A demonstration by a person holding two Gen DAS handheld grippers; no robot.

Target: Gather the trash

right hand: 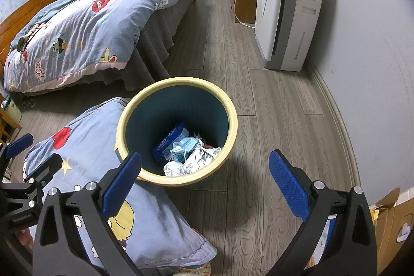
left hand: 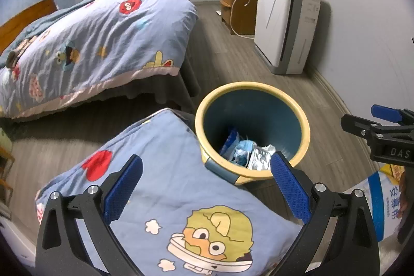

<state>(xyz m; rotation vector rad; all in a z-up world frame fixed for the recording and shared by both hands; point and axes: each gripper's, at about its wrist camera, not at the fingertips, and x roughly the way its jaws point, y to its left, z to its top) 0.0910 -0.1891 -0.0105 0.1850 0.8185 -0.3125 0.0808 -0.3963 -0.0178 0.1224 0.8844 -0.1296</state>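
Left wrist view: both grippers empty, bin on floor with trash inside.
Bed [left hand: 85,38] far left; left gripper [left hand: 207,188] jaws spread wide over a cartoon pillow [left hand: 165,193]; trash bin [right hand: 178,131] just right of the pillow, touching it, holding a blue packet [right hand: 170,141], face mask [right hand: 187,145], crumpled paper [right hand: 194,162]; right gripper [right hand: 204,183] jaws wide open above bare floor [right hand: 258,120]; air purifier [right hand: 287,17] against the right wall.

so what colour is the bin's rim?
Pale yellow rim on the dark blue-teal bin; clearest in the right wrist view.

cartoon pillow [left hand: 160,188] on floor; quilted bed [right hand: 77,35]; air purifier [right hand: 287,17] by wall.
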